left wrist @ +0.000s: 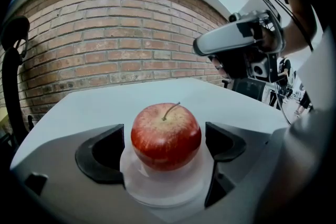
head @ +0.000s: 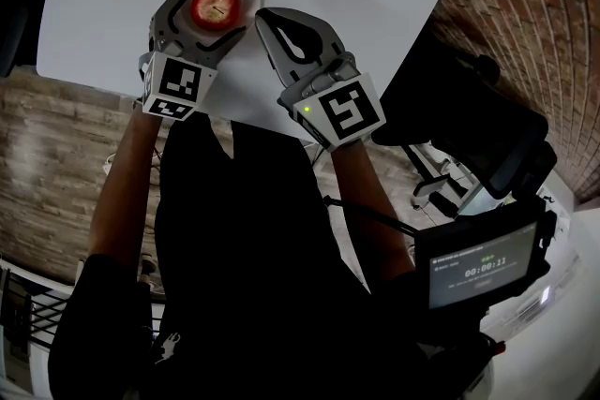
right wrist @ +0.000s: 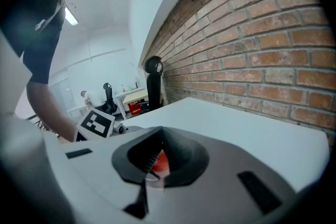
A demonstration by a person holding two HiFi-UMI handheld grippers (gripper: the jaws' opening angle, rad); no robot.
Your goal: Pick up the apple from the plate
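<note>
Left gripper (left wrist: 165, 143): jaws spread, straddling the red apple (head: 214, 6) on the white plate (left wrist: 157, 194), clear of it. Right gripper (head: 266, 19), at the apple's 3 o'clock: jaws closed, empty.

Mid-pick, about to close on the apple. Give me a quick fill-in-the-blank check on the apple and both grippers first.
1. The apple rests on the plate with its stem pointing ____.
2. The jaws of the left gripper stand ____, one on each side of the apple.
3. The jaws of the right gripper are ____, holding nothing.
Missing words: up; open; shut.
</note>
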